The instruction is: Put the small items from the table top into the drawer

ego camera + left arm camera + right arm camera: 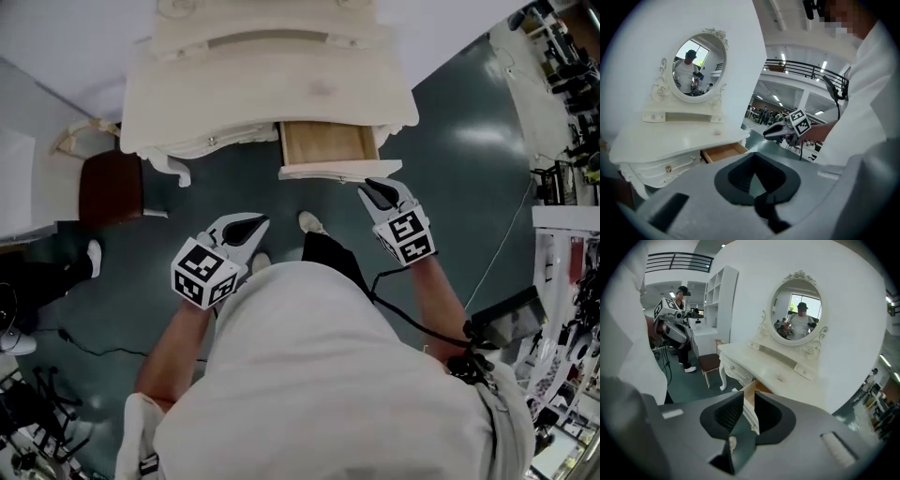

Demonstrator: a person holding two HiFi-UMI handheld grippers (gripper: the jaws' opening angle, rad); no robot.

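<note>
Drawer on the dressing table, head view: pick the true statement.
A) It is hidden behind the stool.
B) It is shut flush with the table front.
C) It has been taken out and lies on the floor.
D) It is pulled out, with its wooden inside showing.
D: the drawer juts forward from under the top of the dressing table, and its bare wooden bottom is open to view from above.

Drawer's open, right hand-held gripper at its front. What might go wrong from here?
The right hand-held gripper has the drawer front between its jaws; lifting away askew may snag it or nudge the drawer shut. The small item is pale on the white dressing table, easy to miss.
</note>
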